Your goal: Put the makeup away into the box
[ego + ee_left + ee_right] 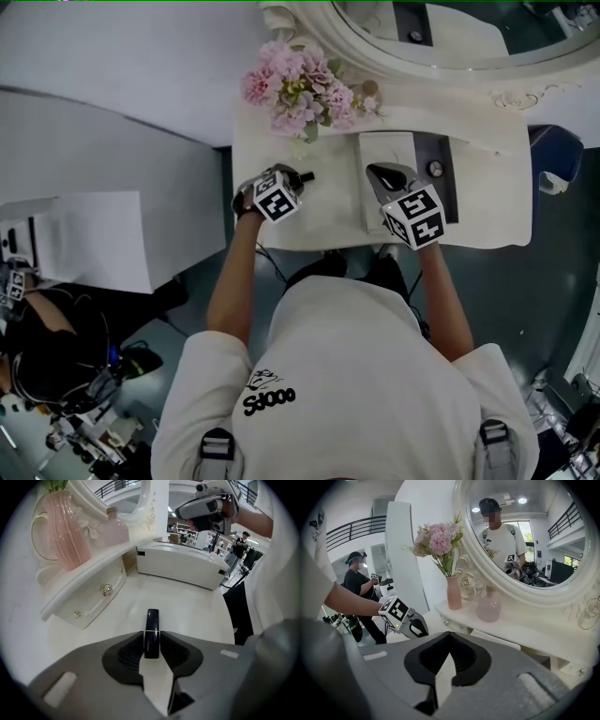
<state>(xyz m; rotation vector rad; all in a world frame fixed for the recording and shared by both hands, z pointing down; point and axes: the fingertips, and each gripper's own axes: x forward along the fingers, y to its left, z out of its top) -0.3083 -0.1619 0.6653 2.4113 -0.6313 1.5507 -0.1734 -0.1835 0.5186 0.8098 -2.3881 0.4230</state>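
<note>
Left gripper (151,643): clamped tight on the dark lipstick (152,619).
Right gripper (448,637): jaws closed together, nothing between them.
Box (380,150): 3 o'clock from the lipstick.

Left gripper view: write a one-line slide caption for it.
Left gripper clamps a dark lipstick tube over the white dresser top, white box beyond.

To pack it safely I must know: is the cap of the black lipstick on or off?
On. The lipstick shows as one closed black tube with a thin gold band; no colour tip is visible.
</note>
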